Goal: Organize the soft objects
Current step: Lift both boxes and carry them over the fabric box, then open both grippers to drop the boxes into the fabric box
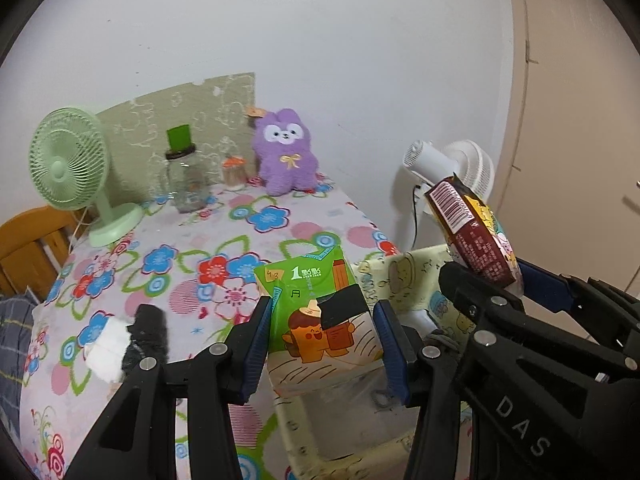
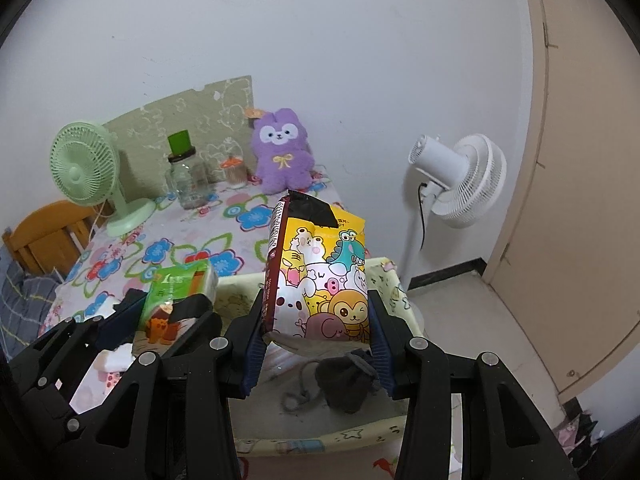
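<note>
Left wrist view: both tools carry soft packs over the fabric bin

Left wrist view shows the left tool point(image 1: 323, 344) pinching a green tissue pack point(image 1: 320, 312) between its blue pads, one pad on each side of the pack. The pack hangs above the near corner of a pale yellow fabric bin point(image 1: 400, 276) that stands just beside the flowered worktop point(image 1: 168, 264). On that worktop, near the tool, lie a white cloth point(image 1: 106, 348) and a black item point(image 1: 148, 332), touching each other.

The right tool point(image 2: 318, 334) grips a cartoon-animal pack point(image 2: 320, 276) upright by its lower end, over the bin's open top point(image 2: 240, 280). Inside the bin, a dark grey drawstring pouch point(image 2: 344, 380) lies on the bottom.

At the far edge of the worktop a purple plush toy point(image 2: 282, 152) sits upright against the wall, with a glass jar point(image 2: 188, 184) and a green desk fan point(image 2: 86, 168) further to the side. A white standing fan point(image 2: 460, 180) is on the floor beyond the bin.
</note>
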